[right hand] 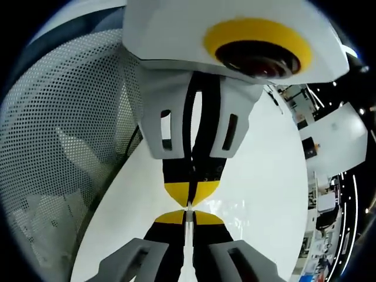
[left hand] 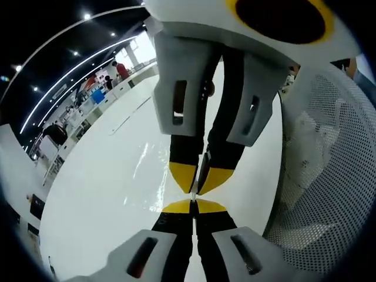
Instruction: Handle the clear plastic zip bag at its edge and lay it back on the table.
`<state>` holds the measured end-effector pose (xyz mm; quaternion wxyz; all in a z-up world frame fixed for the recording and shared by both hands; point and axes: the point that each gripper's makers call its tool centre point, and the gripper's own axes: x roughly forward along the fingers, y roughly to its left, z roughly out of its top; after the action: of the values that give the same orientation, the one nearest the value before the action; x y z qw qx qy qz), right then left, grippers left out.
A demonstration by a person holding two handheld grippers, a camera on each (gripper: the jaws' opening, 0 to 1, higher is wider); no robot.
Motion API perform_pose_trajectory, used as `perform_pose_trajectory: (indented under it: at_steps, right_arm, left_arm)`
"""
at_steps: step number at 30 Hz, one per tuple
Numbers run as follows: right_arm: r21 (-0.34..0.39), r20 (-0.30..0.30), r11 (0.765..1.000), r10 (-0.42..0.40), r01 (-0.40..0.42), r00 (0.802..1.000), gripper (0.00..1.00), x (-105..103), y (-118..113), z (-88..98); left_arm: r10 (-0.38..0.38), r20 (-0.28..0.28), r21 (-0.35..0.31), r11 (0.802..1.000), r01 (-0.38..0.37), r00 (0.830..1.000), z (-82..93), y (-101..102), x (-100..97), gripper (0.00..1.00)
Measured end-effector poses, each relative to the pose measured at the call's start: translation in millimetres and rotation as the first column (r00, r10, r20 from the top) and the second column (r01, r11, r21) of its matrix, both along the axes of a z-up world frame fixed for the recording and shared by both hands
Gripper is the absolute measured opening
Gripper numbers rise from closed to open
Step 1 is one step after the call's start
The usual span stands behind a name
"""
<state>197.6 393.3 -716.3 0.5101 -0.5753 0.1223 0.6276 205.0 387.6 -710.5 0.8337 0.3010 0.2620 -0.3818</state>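
The clear plastic zip bag point(left hand: 147, 167) shows as a glossy, wrinkled film over the white table point(left hand: 100, 200), and in the right gripper view as a sheen point(right hand: 232, 207) beside the jaws. My left gripper point(left hand: 194, 205) and my right gripper point(left hand: 197, 179) meet tip to tip, yellow pads almost touching. Both are shut, each with a thin strip of the bag's edge pinched between its jaws. In the right gripper view my right gripper point(right hand: 187, 218) rises from below and the left gripper point(right hand: 189, 192) hangs down from above. Most of the bag is hidden behind the jaws.
A white perforated mesh basket point(left hand: 329, 176) stands close beside the grippers, holding crumpled clear plastic; it is also in the right gripper view point(right hand: 59, 147). The white table point(right hand: 264, 164) stretches away on the other side. Counters and people point(left hand: 88, 100) are far behind.
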Motion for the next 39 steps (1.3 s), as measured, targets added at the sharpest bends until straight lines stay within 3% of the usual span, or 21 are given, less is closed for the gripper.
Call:
perform_pose_trajectory:
  at_steps: [39]
  right_arm:
    - [-0.009, 0.007, 0.999, -0.054, 0.054, 0.999, 0.00, 3.3, -12.7, -5.5]
  left_arm:
    - [0.025, -0.027, 0.017, 1.000, -0.024, 0.999, -9.8, 5.4, -0.8, 0.00]
